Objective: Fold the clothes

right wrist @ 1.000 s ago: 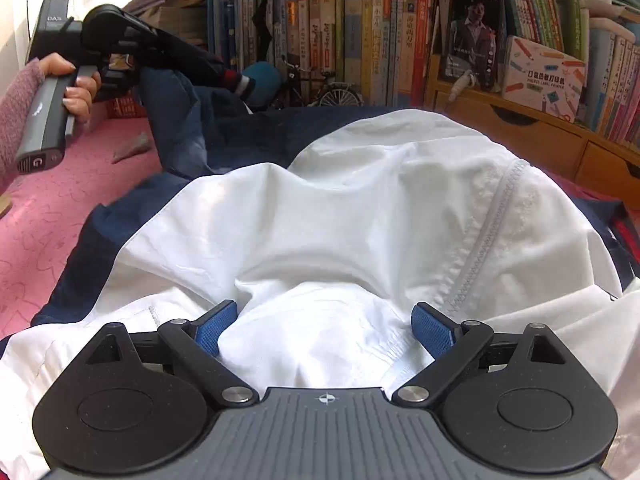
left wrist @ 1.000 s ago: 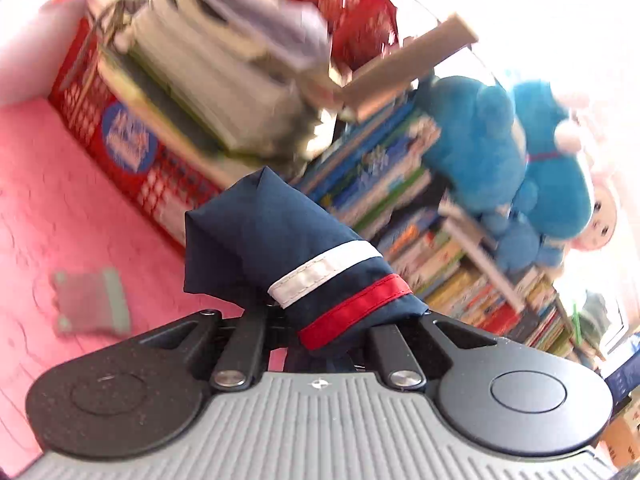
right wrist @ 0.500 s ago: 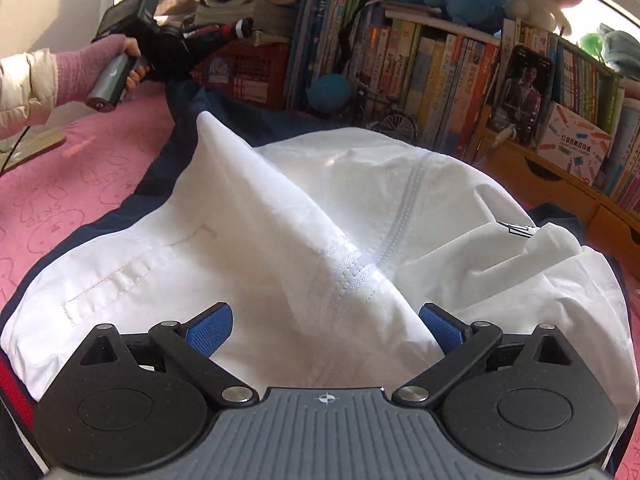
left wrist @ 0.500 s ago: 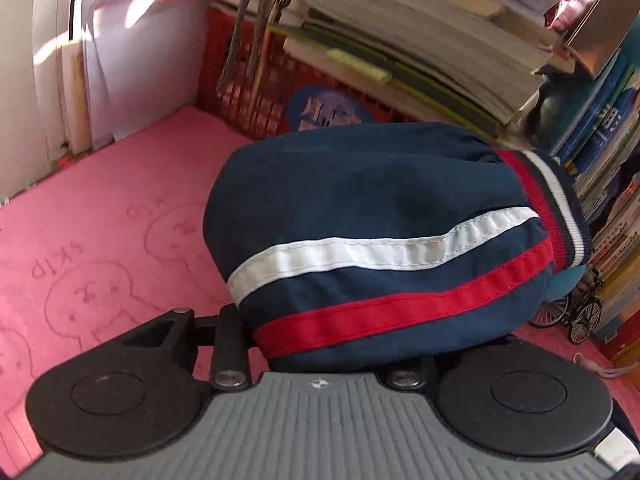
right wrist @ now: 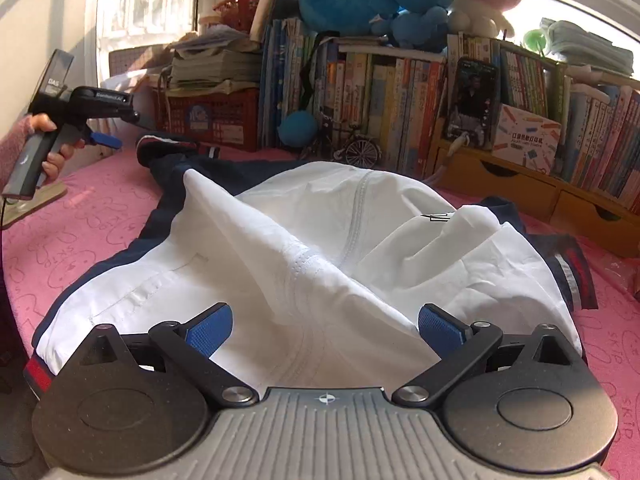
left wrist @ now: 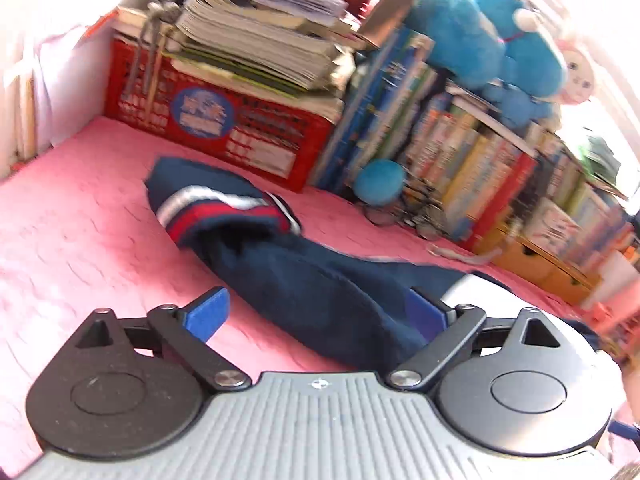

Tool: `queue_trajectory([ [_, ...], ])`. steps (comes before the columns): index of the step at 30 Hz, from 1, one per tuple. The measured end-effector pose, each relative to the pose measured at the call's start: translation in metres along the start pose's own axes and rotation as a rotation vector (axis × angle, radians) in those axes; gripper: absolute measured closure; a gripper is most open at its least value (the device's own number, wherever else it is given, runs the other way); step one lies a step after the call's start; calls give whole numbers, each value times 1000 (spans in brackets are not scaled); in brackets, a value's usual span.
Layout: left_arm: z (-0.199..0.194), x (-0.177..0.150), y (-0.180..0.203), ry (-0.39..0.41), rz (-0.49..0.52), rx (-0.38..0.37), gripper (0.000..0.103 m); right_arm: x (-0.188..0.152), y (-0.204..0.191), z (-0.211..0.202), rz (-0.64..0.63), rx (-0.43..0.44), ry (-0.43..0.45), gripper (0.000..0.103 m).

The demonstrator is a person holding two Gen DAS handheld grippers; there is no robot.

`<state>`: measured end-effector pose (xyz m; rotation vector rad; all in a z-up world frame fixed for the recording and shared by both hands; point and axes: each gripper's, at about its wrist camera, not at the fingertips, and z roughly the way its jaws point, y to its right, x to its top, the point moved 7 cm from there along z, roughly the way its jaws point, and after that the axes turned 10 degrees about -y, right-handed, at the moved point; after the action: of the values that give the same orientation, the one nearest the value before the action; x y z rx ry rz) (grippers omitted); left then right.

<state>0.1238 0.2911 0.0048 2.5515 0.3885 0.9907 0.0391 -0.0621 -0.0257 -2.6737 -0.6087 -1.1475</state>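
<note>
The left gripper (left wrist: 316,312) hangs with its jaws spread apart and nothing between them, just above the navy sleeve (left wrist: 280,264), which lies loose on the pink mat (left wrist: 80,240) and runs forward and to its left, ending at the striped cuff (left wrist: 224,212) near the red crate (left wrist: 224,128). The right gripper (right wrist: 324,328) is likewise spread wide, holding nothing, with the jacket (right wrist: 320,240) heaped directly ahead of its fingers, white lining up and ridged into a tall crease. Judging by this, the sleeve needs laying across the body, so the left gripper would do best to close on the cuff end rather than mid-sleeve, lift it only a little and carry it toward the white panel. The right gripper can press the ridge flat so the fold lands on a smooth bed.
</note>
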Motion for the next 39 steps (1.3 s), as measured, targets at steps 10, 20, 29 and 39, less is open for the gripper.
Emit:
queue_trajectory([
  [10,63,-81,53,-90,27,4,72,-67,84,-38,322,-146,13,2],
  [20,-3,-51,18,74,29,292,102,-118,79,-19,396,-47,-91,11],
  [29,-35,-70,75,180,271,400,83,-97,82,-40,408,204,-13,9],
  [39,55,-133,161,5,402,127,79,-54,259,-16,883,-17,148,2],
])
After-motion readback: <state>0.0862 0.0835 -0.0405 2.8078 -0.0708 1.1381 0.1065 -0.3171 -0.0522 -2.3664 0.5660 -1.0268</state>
